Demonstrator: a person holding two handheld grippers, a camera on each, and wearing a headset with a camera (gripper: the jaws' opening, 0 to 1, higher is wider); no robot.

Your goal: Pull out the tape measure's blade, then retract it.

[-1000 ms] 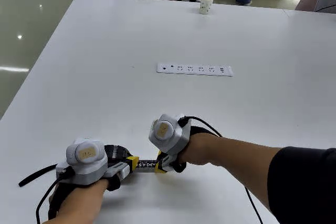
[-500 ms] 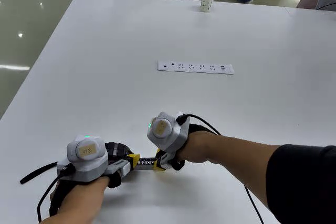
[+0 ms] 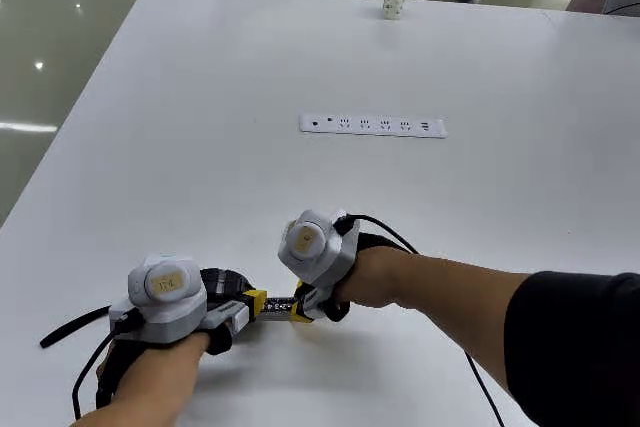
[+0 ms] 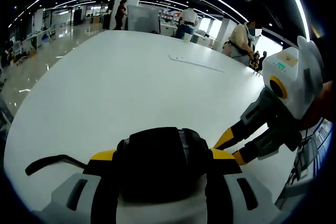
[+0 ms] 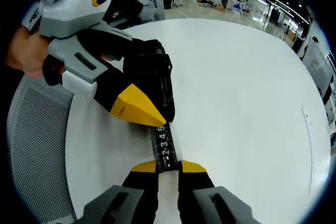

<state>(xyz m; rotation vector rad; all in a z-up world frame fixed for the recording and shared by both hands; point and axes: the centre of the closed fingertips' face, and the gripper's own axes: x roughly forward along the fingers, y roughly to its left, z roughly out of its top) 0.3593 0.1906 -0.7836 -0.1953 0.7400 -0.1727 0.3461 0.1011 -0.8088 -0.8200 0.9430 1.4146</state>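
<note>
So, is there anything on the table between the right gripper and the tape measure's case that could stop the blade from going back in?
Nothing visible. The short blade runs over bare table from the right gripper straight to the case in the left gripper.

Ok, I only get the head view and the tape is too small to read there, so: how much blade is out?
Observer: A short length of blade, with the numerals 2 to 5 showing in the right gripper view.
Operator: What holds its end?
Observer: The right gripper, jaws shut on it.
Operator: And the case?
Observer: The black case sits between the left gripper's yellow-tipped jaws, seen from its own camera.
</note>
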